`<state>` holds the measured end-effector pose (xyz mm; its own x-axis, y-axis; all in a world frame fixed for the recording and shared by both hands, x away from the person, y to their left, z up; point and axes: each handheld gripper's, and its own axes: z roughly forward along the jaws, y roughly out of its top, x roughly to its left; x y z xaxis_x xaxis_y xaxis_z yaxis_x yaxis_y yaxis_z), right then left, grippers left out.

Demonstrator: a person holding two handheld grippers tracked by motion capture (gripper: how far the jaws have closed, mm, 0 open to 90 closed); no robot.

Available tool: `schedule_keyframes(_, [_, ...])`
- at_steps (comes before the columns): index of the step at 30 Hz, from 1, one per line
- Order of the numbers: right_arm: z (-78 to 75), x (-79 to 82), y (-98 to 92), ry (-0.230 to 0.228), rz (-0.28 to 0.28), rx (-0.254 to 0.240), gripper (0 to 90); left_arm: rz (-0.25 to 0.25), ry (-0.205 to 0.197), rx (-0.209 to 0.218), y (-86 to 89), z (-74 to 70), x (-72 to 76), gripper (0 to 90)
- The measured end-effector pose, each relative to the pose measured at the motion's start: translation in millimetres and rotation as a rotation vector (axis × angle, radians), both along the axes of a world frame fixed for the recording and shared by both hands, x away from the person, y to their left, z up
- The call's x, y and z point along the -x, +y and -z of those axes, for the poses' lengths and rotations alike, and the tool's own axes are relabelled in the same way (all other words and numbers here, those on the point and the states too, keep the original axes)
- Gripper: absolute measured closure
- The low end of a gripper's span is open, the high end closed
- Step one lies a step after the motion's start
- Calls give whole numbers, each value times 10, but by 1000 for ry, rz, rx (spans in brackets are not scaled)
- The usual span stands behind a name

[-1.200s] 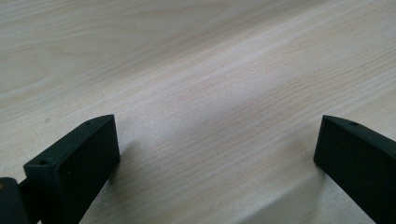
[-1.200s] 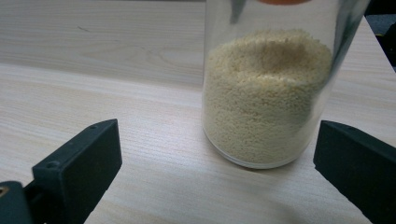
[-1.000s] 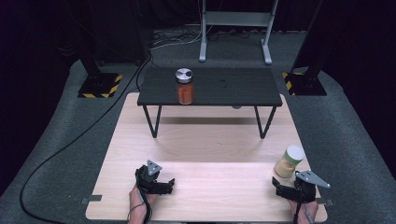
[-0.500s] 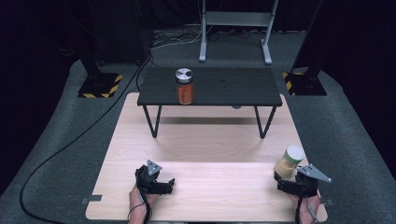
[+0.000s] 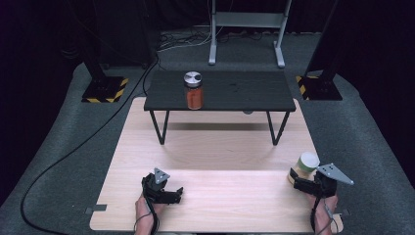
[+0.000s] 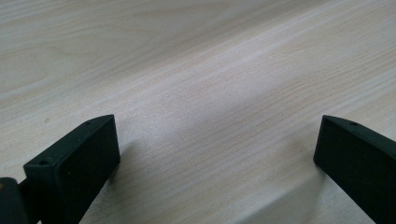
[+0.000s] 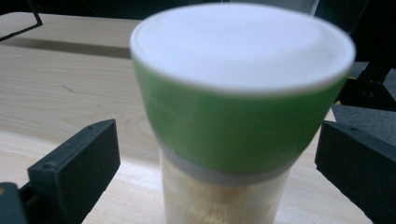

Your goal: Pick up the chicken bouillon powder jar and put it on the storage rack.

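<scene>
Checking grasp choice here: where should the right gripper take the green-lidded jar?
Probably on the green lid or just below it, coming level from the near side. The jar stands upright and already sits between the open jaws of the right gripper, not yet touched.

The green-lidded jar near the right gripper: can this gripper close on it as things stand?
Probably yes. The right gripper is open, and the jar stands upright between its jaws with a gap on each side. Nothing lies between them on the wooden board.

The jar (image 5: 307,165) stands just before the right tool (image 5: 295,177), seemingly between its jaws.
</scene>
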<state>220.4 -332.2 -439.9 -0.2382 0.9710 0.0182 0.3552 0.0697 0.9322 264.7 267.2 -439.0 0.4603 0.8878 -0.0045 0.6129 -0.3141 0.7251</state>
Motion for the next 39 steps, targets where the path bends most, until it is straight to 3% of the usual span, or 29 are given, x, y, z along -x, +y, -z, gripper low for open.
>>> schedule_keyframes(6, [6, -5, -13, -46, 1, -3, 17, -1, 0, 1, 0, 1, 0, 2])
schedule_keyframes(9, [29, 12, -19, -79, 1, -6, 114, 0, 1, 0, 0, -1, -1, 2])
schedule_keyframes(14, [88, 2, -74, -94, -7, -49, 225, -1, 0, 1, 0, 1, 0, 2])
schedule_keyframes(16, [144, 21, -99, -123, -17, -70, 316, -1, 0, 1, -1, 1, 0, 2])
schedule_keyframes(23, [233, 33, -53, -165, -7, -65, 331, -1, 0, 2, 0, 1, 0, 2])
schedule_keyframes(30, [228, 25, -58, -169, -9, -74, 332, -1, 0, 2, -1, 2, 1, 2])
schedule_keyframes(39, [67, 60, -57, -182, -35, -92, 331, -1, 1, 1, -1, 1, 1, 3])
